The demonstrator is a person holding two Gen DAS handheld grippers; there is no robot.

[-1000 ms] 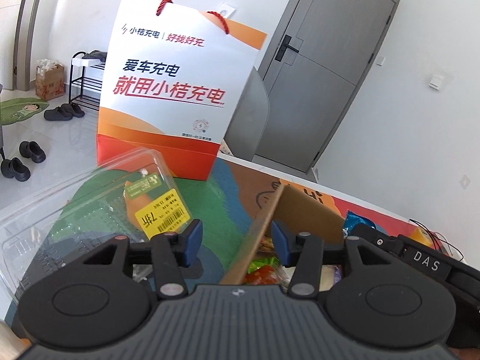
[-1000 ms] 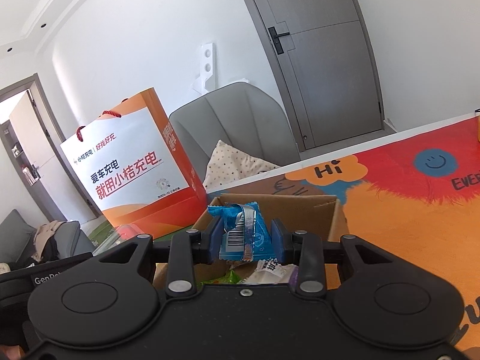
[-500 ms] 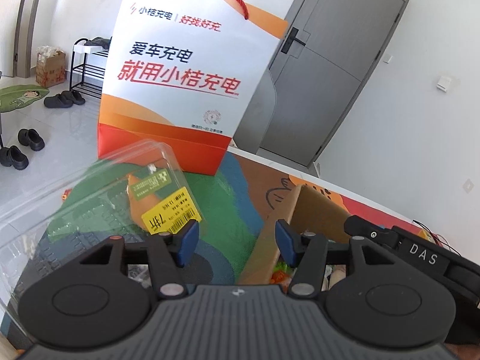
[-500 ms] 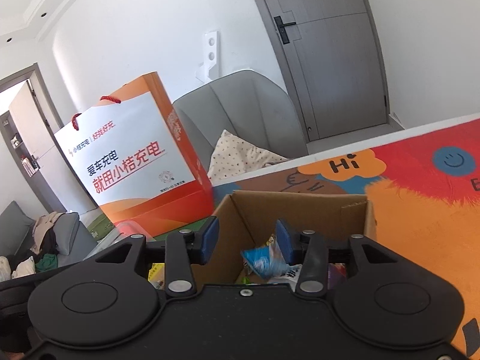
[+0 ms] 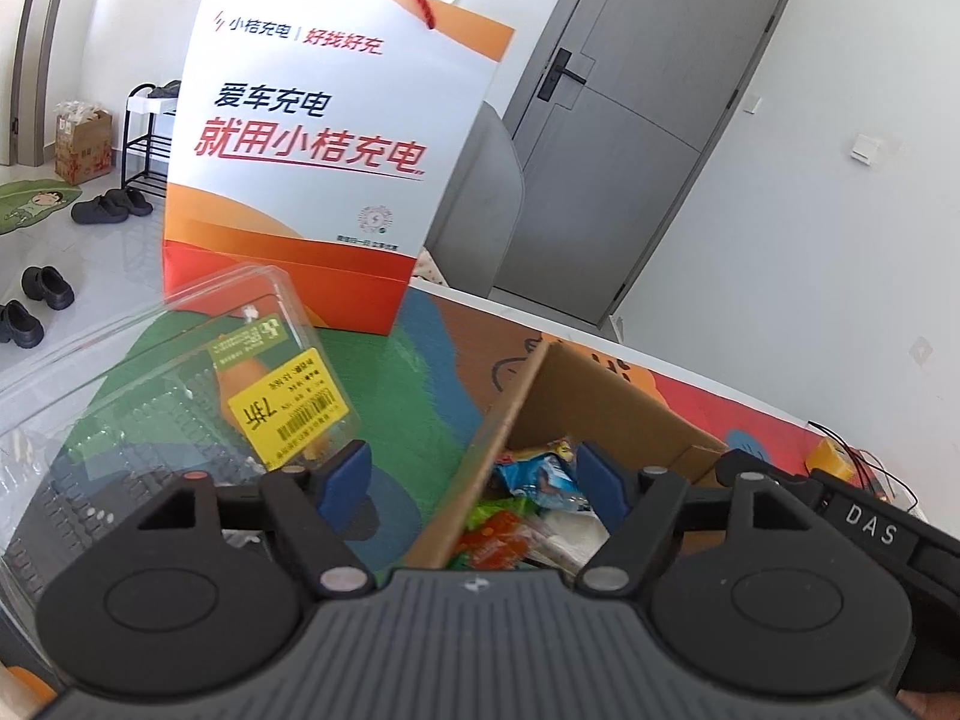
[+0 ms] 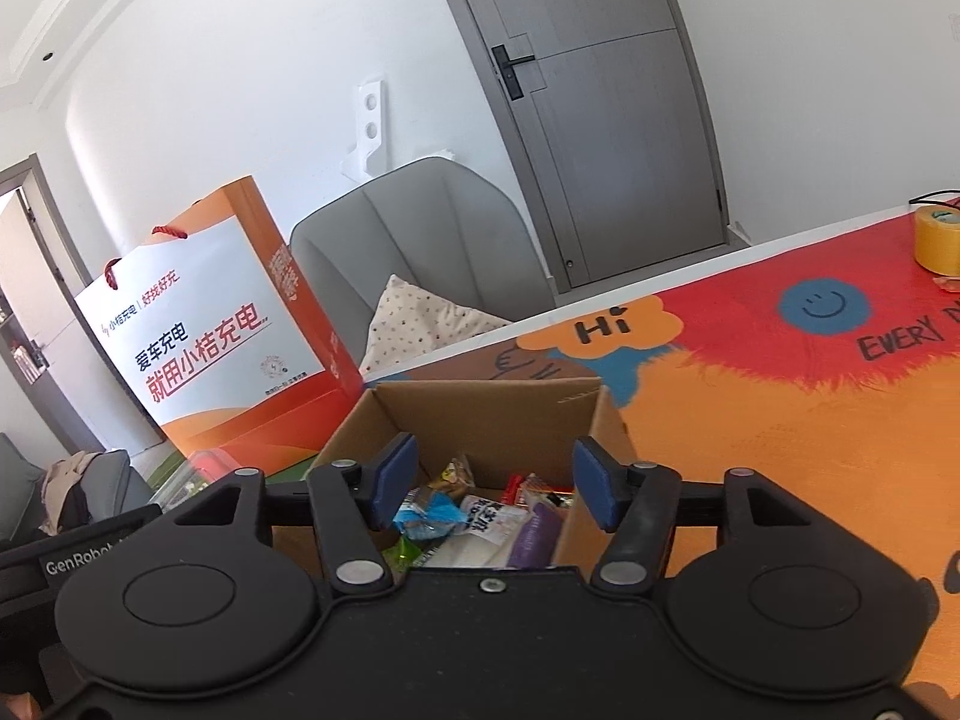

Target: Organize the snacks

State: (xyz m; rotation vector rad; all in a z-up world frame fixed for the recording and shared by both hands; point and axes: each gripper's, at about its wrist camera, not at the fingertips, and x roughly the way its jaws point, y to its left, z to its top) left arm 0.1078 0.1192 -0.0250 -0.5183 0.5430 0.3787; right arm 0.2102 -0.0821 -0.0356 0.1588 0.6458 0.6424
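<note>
The right gripper [image 6: 489, 489] hangs over the cardboard box [image 6: 486, 414] with its blue-padded fingers [image 6: 393, 477] spread wide and nothing between them. Directly below the gap lie loose snacks: a blue packet [image 6: 429, 516], a white packet with dark lettering [image 6: 483, 525] and a purple one [image 6: 534, 534], all inside the box; the gripper body cuts off the box's near part, so how full it is cannot be told.

The left gripper [image 5: 471, 474] is likewise wide open and empty. Its left finger [image 5: 348, 471] sits just in front of a clear plastic clamshell container [image 5: 150, 372] bearing a yellow price sticker [image 5: 288, 417]; whether pad and plastic touch is hard to tell. The container's contents are blurred by reflections. The right finger [image 5: 600, 477] hovers over the box's [image 5: 600, 402] open top, where a blue packet [image 5: 534, 474] and an orange-red wrapper [image 5: 492, 546] show.

The box stands on a surface covered by a brightly printed mat [image 6: 780, 408]. Behind the box and container stands an upright white-and-orange paper bag [image 5: 336, 150] with red rope handles. A roll of yellow tape [image 6: 937, 239] sits well apart at the far right edge, partly cut off. Beyond are a grey chair [image 6: 432, 234] with a dotted cushion [image 6: 420, 315] and a grey door [image 6: 600, 96].
</note>
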